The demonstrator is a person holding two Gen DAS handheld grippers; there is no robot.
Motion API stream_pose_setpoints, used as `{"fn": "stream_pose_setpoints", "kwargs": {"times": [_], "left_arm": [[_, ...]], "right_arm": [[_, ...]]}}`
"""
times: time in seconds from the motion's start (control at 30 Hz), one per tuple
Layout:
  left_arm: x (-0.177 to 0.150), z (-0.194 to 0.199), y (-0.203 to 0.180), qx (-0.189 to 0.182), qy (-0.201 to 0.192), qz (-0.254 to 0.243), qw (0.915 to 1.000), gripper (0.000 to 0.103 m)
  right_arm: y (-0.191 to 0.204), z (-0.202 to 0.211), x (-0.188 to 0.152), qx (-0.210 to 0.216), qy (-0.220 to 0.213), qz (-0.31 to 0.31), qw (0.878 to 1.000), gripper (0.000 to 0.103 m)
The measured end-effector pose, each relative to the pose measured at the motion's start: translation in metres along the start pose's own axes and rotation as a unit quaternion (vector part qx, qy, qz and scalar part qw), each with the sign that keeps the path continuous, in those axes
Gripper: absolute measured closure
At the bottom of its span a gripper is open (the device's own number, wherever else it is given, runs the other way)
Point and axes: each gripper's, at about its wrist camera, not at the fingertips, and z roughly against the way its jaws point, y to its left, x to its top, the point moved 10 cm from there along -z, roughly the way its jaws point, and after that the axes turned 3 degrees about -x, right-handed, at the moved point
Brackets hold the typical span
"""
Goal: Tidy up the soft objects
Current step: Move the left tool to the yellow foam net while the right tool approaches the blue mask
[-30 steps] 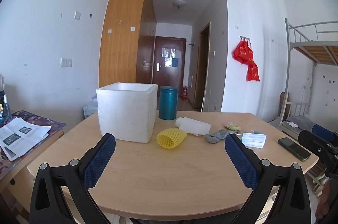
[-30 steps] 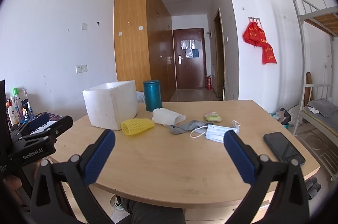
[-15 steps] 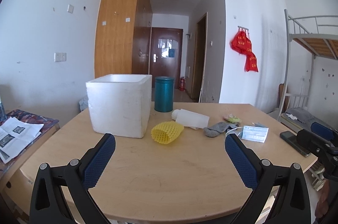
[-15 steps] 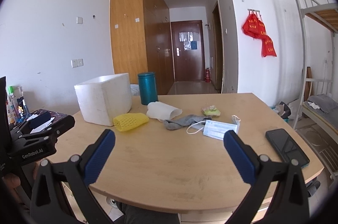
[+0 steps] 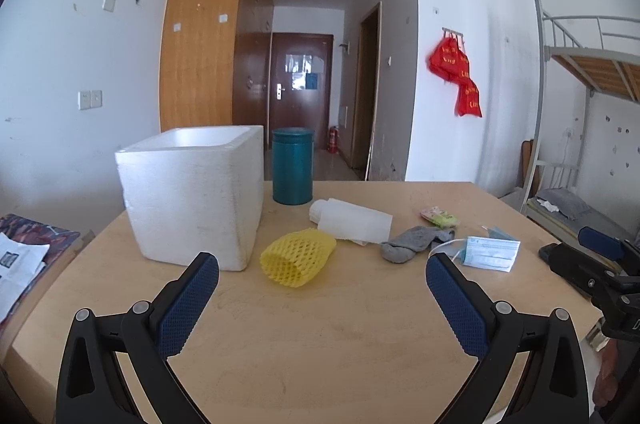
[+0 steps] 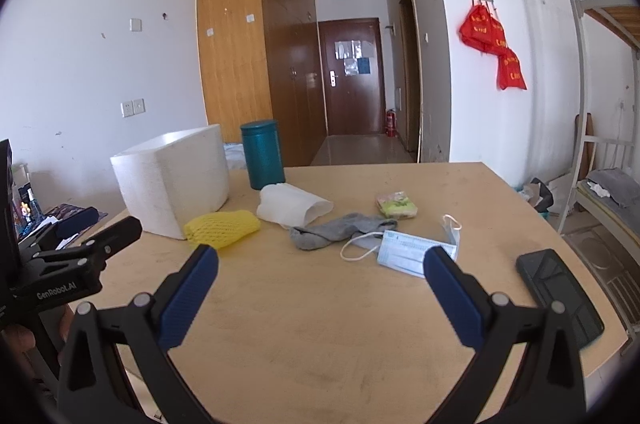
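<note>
A white foam box (image 5: 196, 196) stands open-topped on the wooden table (image 5: 320, 324). Beside it lie a yellow foam net (image 5: 298, 256), a white foam sleeve (image 5: 352, 222), a grey sock (image 5: 414, 244), a blue face mask (image 5: 488, 252) and a green tissue pack (image 5: 440, 218). My left gripper (image 5: 322, 276) is open and empty, just in front of the yellow net. My right gripper (image 6: 320, 270) is open and empty, in front of the sock (image 6: 340, 228) and mask (image 6: 416, 248). The net (image 6: 222, 226) and the box (image 6: 172, 180) show at the left in the right wrist view.
A teal canister (image 5: 292, 170) stands behind the foam sleeve. A black phone (image 6: 560, 292) lies near the table's right edge. A side desk with papers (image 5: 20, 256) is at the left, a bunk bed (image 5: 588, 64) at the right.
Both grippers have moved forward over the table toward the objects, which now look larger and nearer. Both stay open and empty.
</note>
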Motion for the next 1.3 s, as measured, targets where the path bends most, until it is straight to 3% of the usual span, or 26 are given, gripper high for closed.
{"fn": "stream_pose_setpoints", "kwargs": {"times": [0.3,0.77,1.17,1.3], "left_arm": [[0.0,-0.043,0.002,-0.009,0.033,0.005,0.9994,0.0],[-0.013,-0.115,0.008,-0.007,0.11,0.006,0.9939,0.0],[-0.049,-0.163,0.029,0.007,0.212,0.05,0.976,0.002],[-0.06,-0.174,0.03,0.001,0.243,0.062,0.968,0.006]], "right_arm": [[-0.017,-0.033,0.001,-0.016,0.027,-0.004,0.999,0.0],[-0.058,-0.09,-0.006,-0.059,0.106,0.006,0.993,0.0],[-0.091,-0.125,-0.018,-0.08,0.155,-0.009,0.985,0.0],[-0.098,-0.137,-0.026,-0.067,0.178,-0.029,0.981,0.0]]}}
